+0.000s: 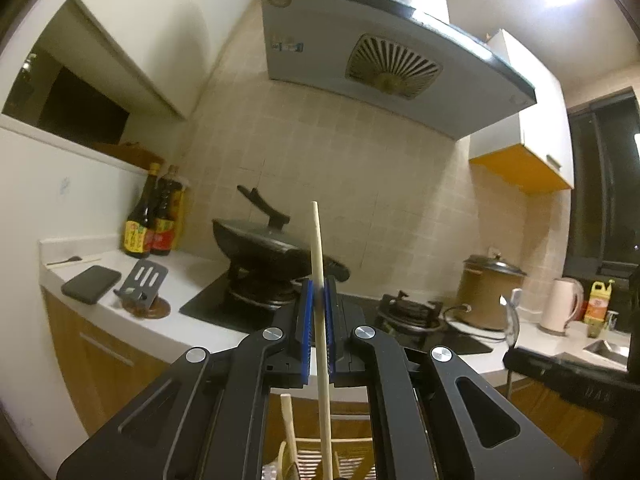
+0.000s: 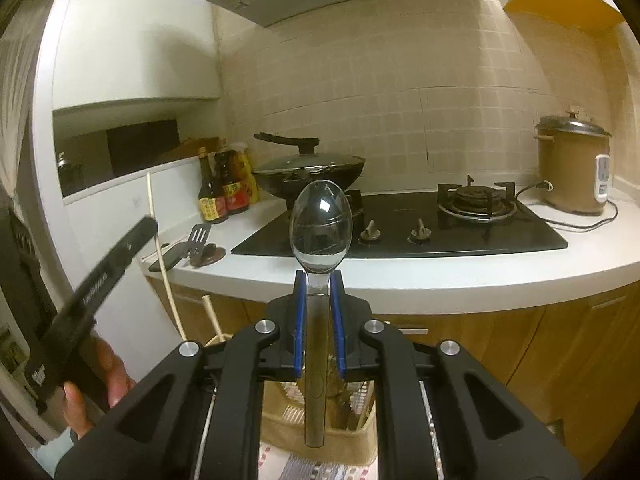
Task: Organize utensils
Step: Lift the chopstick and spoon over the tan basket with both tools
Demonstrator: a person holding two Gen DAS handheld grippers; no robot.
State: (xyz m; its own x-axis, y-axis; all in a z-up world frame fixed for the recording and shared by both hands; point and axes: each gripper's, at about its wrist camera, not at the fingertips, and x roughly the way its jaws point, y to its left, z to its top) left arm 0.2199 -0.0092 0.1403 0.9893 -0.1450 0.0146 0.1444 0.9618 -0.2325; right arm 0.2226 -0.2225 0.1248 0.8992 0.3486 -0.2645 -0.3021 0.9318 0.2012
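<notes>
Left gripper [image 1: 319, 294]: blue pads clamped on a pale wooden chopstick [image 1: 319, 280], which stands upright between them, tip well above the fingers, lower end running below. Ahead of it, a lidded wok [image 1: 272, 246] on the hob. Right gripper [image 2: 319, 286]: jaws pinched on a metal spoon [image 2: 321, 224] handle, bowl up just past the fingertips. Left hand [image 2: 96, 380] low to its left.

White counter [image 2: 400, 276]; hob [image 2: 400, 236], phone [image 1: 91, 284], bottles [image 1: 150, 224] on it.
</notes>
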